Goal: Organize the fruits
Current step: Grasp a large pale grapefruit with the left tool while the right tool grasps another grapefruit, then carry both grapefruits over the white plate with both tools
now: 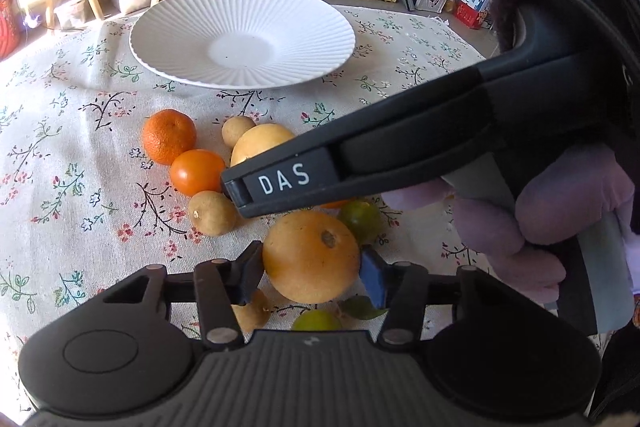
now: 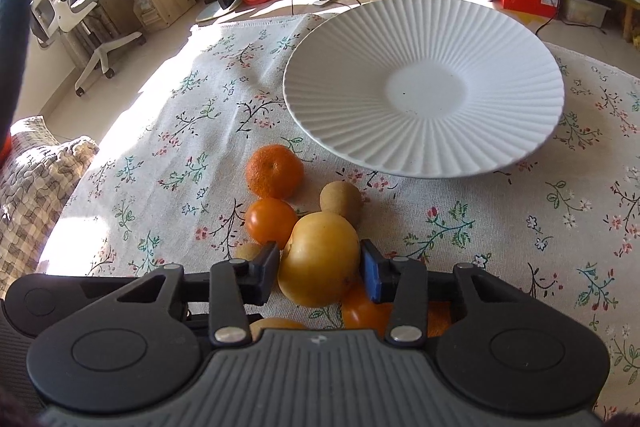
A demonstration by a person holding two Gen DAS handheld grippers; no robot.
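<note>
Both tools, left tool (image 1: 311,273) and right tool (image 2: 320,273), each pinch one yellow-orange fruit (image 1: 310,257) before one white plate (image 1: 242,35)

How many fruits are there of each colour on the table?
Yellow fruits: 2
Orange fruits: 3 (a fourth may be hidden)
Brown fruits: 3
Green fruits: 2
Total: 10 that I can see for sure
</note>
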